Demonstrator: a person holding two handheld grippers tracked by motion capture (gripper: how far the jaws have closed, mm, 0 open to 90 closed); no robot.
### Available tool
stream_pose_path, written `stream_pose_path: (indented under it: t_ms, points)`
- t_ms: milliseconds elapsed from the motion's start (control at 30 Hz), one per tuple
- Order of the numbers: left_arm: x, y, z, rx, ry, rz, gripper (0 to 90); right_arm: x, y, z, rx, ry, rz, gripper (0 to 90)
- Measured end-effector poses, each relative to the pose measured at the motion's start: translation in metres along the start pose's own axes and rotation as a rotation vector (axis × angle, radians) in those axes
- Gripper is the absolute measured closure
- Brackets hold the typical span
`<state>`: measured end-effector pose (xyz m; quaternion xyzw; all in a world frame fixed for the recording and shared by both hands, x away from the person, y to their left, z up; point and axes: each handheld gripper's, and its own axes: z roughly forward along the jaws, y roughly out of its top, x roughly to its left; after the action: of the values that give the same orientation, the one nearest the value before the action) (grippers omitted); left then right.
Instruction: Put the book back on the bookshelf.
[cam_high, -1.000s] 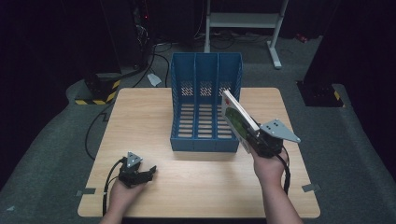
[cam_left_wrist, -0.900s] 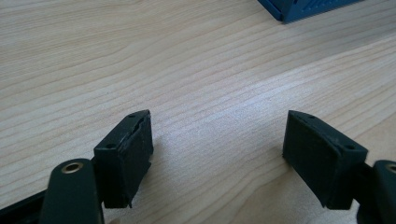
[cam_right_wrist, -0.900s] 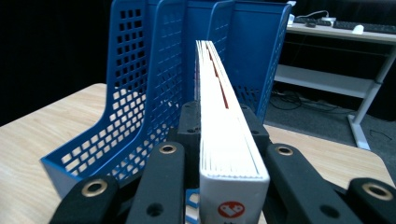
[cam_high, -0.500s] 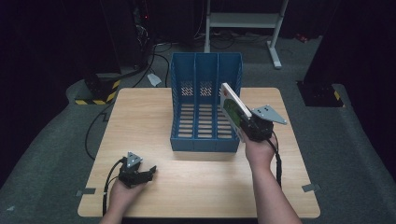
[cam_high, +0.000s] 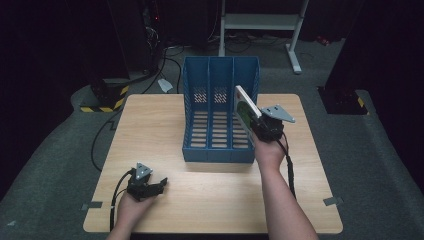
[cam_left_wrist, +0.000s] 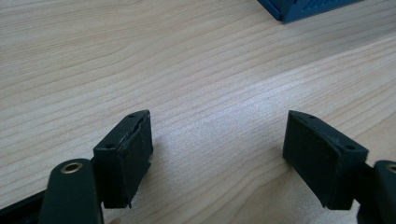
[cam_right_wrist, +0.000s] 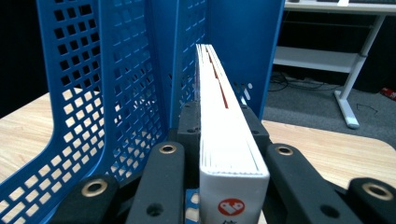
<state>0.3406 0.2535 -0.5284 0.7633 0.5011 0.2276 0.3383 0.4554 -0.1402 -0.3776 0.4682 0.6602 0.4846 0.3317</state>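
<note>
Book, clamped in the right tool, poised at the rack's rightmost slot; insertion likely needs alignment. Left tool rests wide open, empty, on the tabletop.

The left gripper has its two black jaws standing wide apart, with nothing between them. Under them lies the light wooden bench with a clear grain pattern, and the jaws are very near its surface. At the top right edge, a corner of a blue plastic file holder stands on the bench
</note>
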Motion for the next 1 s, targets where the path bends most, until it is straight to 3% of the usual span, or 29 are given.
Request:
stream_pose_path:
  t_ms: [433,800,1000]
  points:
    - [0.0,0.0,0.0,-0.001,0.0,0.001,24.2,0.005,-0.009,0.031,0.026,-0.026,0.006,75.6]
    - [0.0,0.0,0.0,0.0,-0.001,0.0,24.1,0.007,-0.017,0.041,0.032,-0.038,0.0,75.6]
    - [0.0,0.0,0.0,-0.001,0.001,0.0,24.1,0.006,-0.027,0.046,0.062,-0.041,0.008,75.6]
